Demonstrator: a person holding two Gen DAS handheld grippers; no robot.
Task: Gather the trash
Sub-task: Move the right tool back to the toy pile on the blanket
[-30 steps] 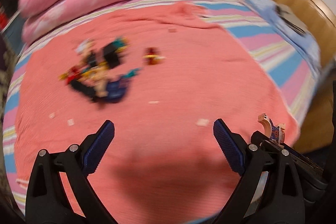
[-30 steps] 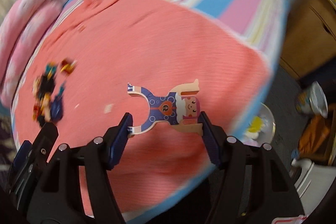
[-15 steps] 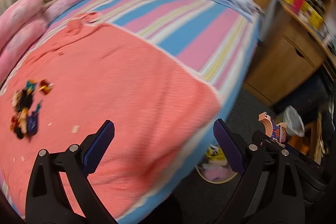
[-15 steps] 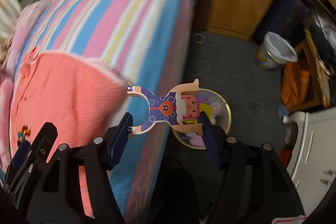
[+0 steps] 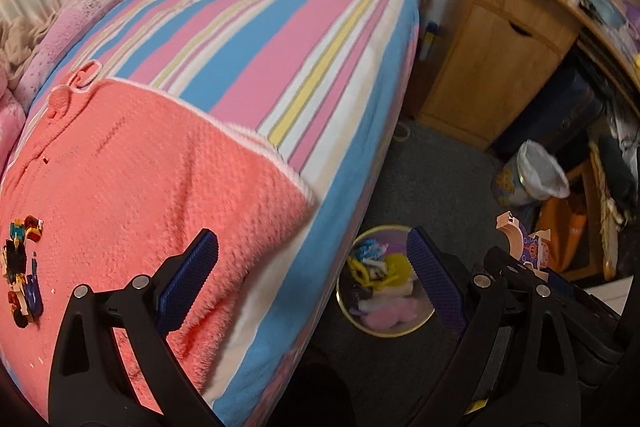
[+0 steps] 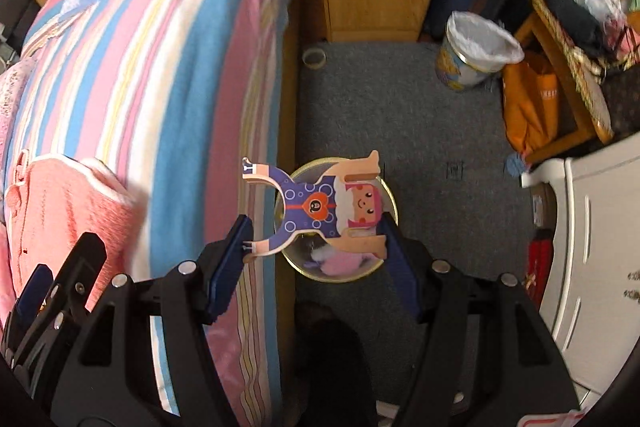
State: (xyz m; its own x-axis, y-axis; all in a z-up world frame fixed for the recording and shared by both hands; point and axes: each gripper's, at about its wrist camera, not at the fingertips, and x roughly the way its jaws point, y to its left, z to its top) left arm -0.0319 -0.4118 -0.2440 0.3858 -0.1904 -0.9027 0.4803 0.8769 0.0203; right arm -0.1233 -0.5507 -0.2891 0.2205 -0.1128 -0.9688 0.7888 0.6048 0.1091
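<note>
1. Your right gripper pinches the flat wooden doll btwn both pads, right over the round bin on the floor.
2. Your left gripper is spread wide w/ nothing in it, beside the bed.

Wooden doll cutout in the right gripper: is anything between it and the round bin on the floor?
Nothing visible. The wooden doll cutout, held by the right gripper, appears in line with the open round bin beside the bed; their gap cannot be judged.
</note>
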